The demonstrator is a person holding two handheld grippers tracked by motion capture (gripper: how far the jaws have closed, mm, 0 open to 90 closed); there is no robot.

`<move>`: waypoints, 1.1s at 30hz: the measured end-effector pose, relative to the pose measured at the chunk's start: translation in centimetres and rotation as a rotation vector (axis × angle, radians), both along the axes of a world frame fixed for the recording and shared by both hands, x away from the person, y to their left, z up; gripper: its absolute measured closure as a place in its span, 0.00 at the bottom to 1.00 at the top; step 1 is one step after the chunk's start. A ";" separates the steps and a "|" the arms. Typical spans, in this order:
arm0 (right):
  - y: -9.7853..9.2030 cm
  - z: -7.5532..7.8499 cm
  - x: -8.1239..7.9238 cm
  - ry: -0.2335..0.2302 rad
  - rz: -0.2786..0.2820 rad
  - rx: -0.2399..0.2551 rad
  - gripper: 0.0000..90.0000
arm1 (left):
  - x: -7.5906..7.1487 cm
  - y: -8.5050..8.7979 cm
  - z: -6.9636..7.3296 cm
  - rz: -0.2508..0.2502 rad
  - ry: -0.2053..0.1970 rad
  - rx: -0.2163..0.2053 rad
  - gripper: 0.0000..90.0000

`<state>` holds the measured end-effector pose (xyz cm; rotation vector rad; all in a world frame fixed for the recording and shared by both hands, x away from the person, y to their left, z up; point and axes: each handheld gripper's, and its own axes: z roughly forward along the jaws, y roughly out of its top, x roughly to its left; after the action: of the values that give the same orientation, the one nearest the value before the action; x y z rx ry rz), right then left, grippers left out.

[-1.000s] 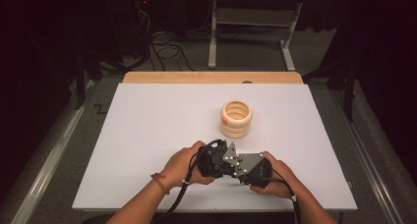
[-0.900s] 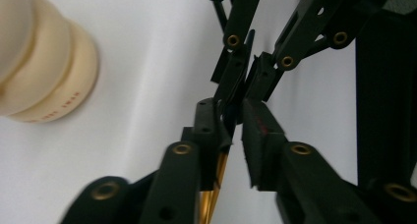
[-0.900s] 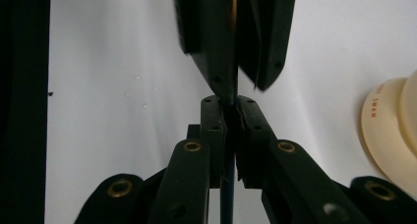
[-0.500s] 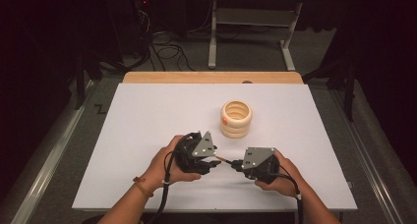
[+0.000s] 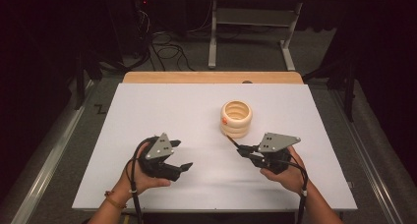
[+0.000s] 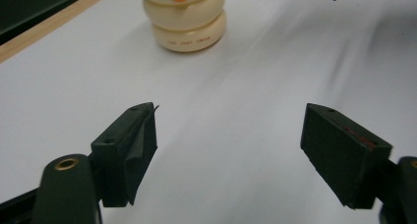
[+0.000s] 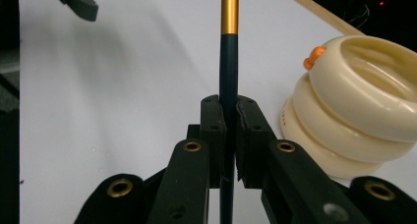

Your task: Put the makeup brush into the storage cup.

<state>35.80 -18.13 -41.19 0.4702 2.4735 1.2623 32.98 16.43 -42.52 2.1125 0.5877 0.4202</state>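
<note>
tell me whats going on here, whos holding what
A person at a white table holds a gripper in each hand. The right gripper is shut on a thin dark pen with a gold band, which points up past the jaws. The left gripper is open and empty, low over the table. A cream ringed holder with a small orange tab stands upright beyond both grippers, untouched.

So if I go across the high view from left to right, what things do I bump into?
Left gripper, open → dark pen → cream ring-shaped holder → right gripper, shut on the pen's other end.
</note>
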 end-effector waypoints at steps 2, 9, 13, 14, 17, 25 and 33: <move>-0.1 0.1 0.2 -0.009 -0.004 0.009 0.95 | -0.3 1.3 -0.4 0.023 0.002 -0.033 0.23; -1.0 0.9 1.0 -0.034 -0.072 0.109 0.95 | -1.7 5.5 -1.6 0.116 -0.012 -0.099 0.20; -1.3 1.2 1.4 -0.044 -0.098 0.133 0.95 | -2.0 6.5 -2.4 0.144 -0.008 -0.097 0.19; -1.4 1.4 1.5 -0.052 -0.104 0.135 0.95 | -2.1 6.9 -2.7 0.148 -0.011 -0.100 0.19; -1.6 1.9 1.9 -0.069 -0.119 0.146 0.95 | -2.1 7.3 -3.1 0.180 -0.007 -0.100 0.18; -2.0 3.2 3.4 -0.105 -0.166 0.191 0.95 | -2.1 8.8 -4.1 0.245 -0.038 -0.126 0.18; -2.1 4.0 4.0 -0.124 -0.189 0.234 0.95 | -2.2 8.9 -4.6 0.267 -0.034 -0.130 0.19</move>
<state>39.83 -20.28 -37.22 0.6471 2.1345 1.4606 30.80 25.34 -47.16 1.9061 0.8590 0.5508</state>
